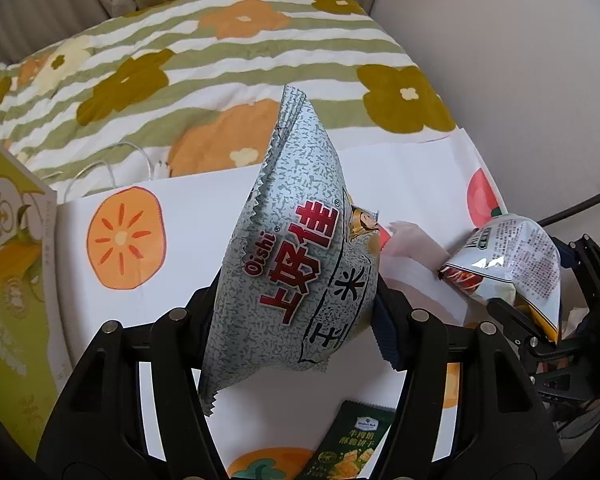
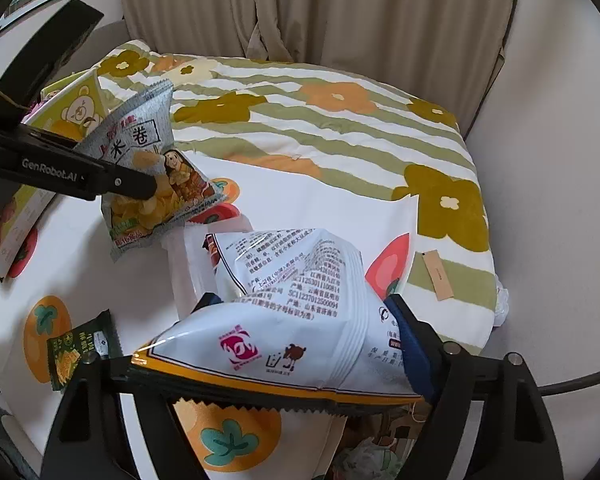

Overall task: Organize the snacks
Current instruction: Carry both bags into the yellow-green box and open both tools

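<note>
My left gripper (image 1: 296, 300) is shut on a grey Oishi snack bag (image 1: 296, 248) and holds it above the white persimmon-print sheet (image 1: 188, 264). The same bag (image 2: 152, 168) and the left gripper (image 2: 140, 184) show at the left of the right wrist view. My right gripper (image 2: 300, 344) is shut on a white snack bag (image 2: 296, 312) with printed text, held above the sheet's front edge. That bag (image 1: 512, 264) and the right gripper (image 1: 540, 332) show at the right of the left wrist view. A small dark green biscuit packet (image 1: 352, 448) lies flat on the sheet (image 2: 76, 352).
A yellow-green bear-print box (image 1: 12, 264) stands at the sheet's left edge (image 2: 72, 112). A flowered green-striped quilt (image 2: 340, 128) lies behind. A clear plastic wrapper (image 2: 204, 248) lies mid-sheet. Curtains hang at the back and a white wall is on the right.
</note>
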### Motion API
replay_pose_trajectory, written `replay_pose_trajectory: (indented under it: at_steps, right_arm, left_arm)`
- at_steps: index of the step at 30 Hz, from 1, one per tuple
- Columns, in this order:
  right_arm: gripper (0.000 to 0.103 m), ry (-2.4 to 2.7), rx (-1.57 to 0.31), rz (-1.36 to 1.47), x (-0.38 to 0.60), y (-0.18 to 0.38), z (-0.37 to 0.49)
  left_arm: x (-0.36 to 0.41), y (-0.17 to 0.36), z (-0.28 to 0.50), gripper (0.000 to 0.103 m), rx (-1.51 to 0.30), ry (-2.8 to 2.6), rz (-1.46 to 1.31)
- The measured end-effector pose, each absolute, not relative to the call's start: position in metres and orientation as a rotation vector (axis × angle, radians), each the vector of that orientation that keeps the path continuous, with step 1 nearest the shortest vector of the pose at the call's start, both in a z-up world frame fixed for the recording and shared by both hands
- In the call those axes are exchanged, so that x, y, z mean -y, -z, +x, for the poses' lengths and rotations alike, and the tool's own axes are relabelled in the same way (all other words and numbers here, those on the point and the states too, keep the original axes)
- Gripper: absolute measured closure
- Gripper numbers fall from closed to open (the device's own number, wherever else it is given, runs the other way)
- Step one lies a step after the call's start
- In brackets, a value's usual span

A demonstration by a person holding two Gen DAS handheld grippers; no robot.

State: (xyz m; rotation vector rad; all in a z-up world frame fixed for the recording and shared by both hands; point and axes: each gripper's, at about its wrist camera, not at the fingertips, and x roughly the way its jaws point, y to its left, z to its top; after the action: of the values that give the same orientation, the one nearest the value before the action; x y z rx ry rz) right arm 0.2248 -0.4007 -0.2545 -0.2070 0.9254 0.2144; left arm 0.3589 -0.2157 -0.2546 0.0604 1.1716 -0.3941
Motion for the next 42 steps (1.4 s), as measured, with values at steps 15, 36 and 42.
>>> replay_pose_trajectory:
  at_steps: [15, 36, 42]
  right_arm:
    - [0.031, -0.168, -0.853, -0.170, 0.395, 0.210, 0.206]
    - [0.030, -0.263, -0.649, -0.154, 0.292, 0.105, 0.183]
    - [0.030, -0.358, -0.622, -0.167, 0.224, 0.086, 0.185]
  left_arm:
    - [0.196, 0.202, 0.334, 0.045, -1.070, 0.424, 0.046]
    - [0.052, 0.082, 0.275, 0.045, -0.842, 0.279, -0.020]
    - [-0.029, 0.071, 0.261, 0.045, -0.833, 0.148, -0.060]
